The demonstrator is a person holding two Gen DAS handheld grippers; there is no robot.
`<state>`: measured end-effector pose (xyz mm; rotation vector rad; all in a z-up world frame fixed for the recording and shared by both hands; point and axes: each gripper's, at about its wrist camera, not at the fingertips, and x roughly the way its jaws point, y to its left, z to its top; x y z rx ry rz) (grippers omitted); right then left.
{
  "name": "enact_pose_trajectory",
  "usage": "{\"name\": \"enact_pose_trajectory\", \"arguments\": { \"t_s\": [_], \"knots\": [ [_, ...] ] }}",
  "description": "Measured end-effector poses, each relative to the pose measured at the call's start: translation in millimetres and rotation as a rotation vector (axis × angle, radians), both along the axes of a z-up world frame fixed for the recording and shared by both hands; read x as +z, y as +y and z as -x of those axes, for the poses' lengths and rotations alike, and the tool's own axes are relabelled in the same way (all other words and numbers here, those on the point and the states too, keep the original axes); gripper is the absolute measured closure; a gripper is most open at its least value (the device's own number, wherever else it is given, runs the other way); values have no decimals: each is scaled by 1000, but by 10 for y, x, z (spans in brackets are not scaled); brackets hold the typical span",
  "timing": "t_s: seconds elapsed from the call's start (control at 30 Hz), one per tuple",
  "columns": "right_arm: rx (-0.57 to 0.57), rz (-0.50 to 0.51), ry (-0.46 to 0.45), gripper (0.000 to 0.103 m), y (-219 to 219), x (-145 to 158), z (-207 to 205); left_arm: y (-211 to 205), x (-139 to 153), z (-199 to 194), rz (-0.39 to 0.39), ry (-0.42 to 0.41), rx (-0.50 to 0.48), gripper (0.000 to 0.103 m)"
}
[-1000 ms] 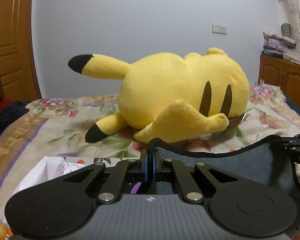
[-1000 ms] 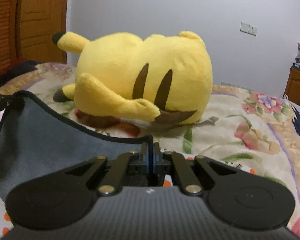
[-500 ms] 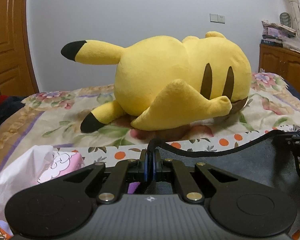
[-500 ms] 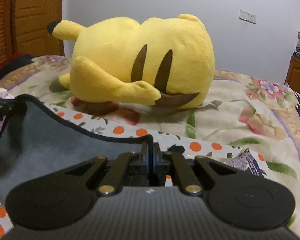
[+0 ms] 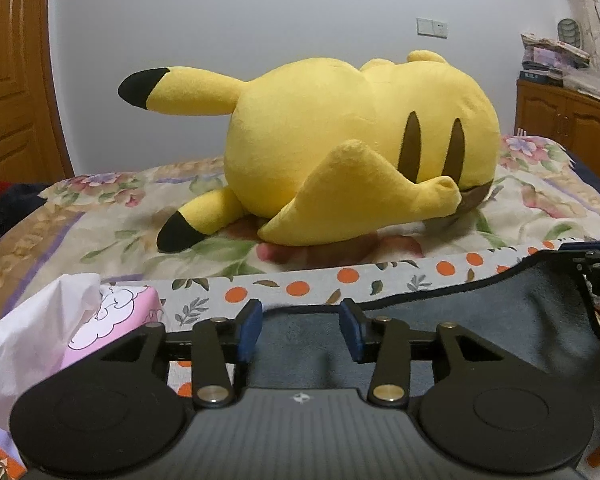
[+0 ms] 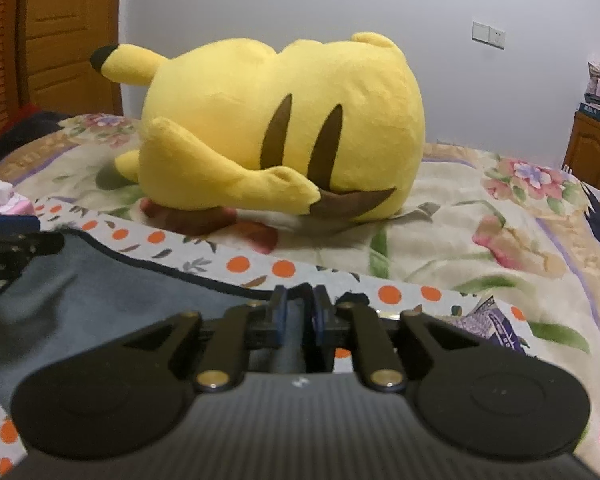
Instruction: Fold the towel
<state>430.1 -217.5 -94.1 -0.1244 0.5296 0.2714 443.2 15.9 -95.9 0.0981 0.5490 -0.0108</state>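
1. Your left gripper (image 5: 300, 330) has just let go: its jaws, clamped on the towel (image 5: 480, 332) a moment ago, now stand wide apart.
2. Your right gripper (image 6: 300, 312) has parted slightly too, so this fold looks laid down.
3. The grey, dark-edged towel lies on the orange-dotted cloth (image 5: 380, 276), in front of the yellow plush (image 5: 340, 148).

Soft, even indoor light with no glare. The yellow plush toy (image 5: 340, 148) casts a faint shadow onto the floral bedspread (image 5: 100, 216). Fisheye distortion bends the wooden door (image 5: 12, 80); corners vignette black. The right wrist view is slightly soft.
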Motion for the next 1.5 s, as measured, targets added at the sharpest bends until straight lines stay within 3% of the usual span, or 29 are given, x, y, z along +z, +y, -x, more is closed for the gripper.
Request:
{"name": "enact_pose_trajectory", "arguments": {
  "t_s": [0.5,0.6,0.83,0.9,1.0,1.1,1.23,1.5],
  "knots": [
    [-2,-43,55,87,-92,131,614,-25,179,619,44,65,-38,31],
    [-14,-57,59,58,-138,179,778,-32,226,777,38,74,-43,28],
    [-24,-78,63,49,-210,301,1103,-83,339,1130,23,94,-66,17],
    [-22,-75,59,47,-212,339,1188,-98,379,1236,21,86,-69,8],
    [-21,-78,49,34,-209,391,1307,-117,423,1378,20,76,-69,2],
    [-33,-99,47,18,-221,429,1411,-141,438,1494,21,87,-75,0],
    [-40,-106,42,9,-220,465,1538,-178,465,1639,16,88,-86,0],
    [-61,-126,34,2,-240,489,1769,-239,542,1893,-8,89,-70,0]
  ]
}}
